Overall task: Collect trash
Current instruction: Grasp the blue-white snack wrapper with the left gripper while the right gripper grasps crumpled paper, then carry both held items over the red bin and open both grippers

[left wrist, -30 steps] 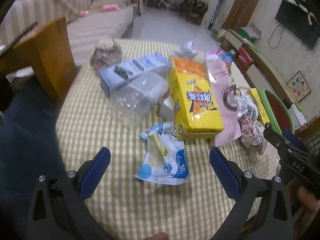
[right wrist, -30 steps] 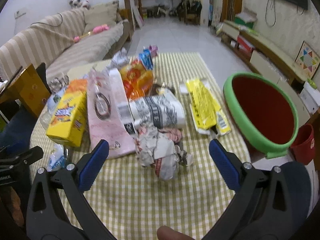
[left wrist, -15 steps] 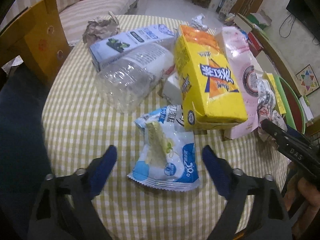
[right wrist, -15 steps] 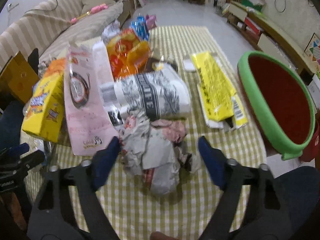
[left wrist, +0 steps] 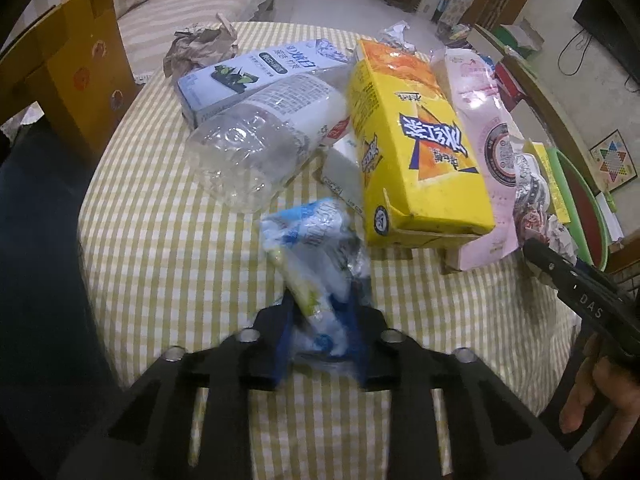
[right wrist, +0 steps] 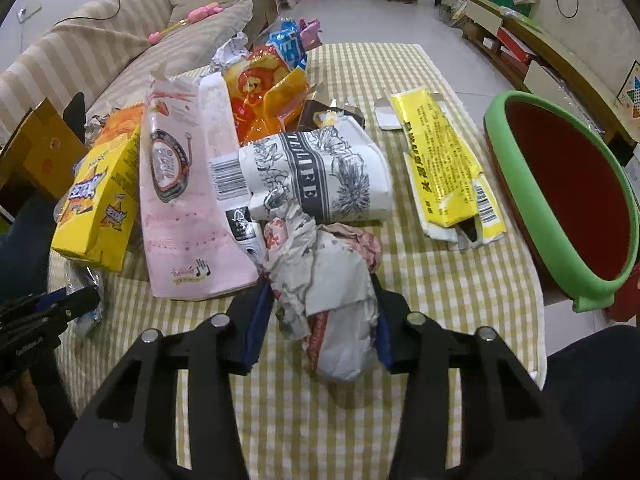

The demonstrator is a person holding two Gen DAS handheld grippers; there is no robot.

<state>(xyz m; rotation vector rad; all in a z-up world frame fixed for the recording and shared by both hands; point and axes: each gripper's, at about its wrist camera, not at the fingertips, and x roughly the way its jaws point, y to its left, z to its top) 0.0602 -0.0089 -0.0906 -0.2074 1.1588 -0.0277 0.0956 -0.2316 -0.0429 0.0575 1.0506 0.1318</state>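
Observation:
A blue-and-white snack wrapper [left wrist: 312,236] lies on the yellow checked tablecloth [left wrist: 168,248], and my left gripper [left wrist: 324,312] is shut on its near end, bunching it up. In the right wrist view a crumpled grey-and-pink paper wad [right wrist: 332,280] sits between the blue pads of my right gripper [right wrist: 320,316]. The jaws are closing, and both pads press the wad's sides. A red bin with a green rim [right wrist: 592,296] stands off the table's right edge.
More trash crowds the table: a yellow snack box [left wrist: 416,152], a clear plastic bottle [left wrist: 256,152], a pink bag [right wrist: 180,216], a black-and-white printed bag [right wrist: 320,176] and a flattened yellow carton [right wrist: 444,160]. A cardboard box [left wrist: 72,72] stands at the left.
Both grippers sank toward the table and closed from wide open. The left one pinched the wrapper, which crumpled upward. The right one squeezed the paper wad narrower.

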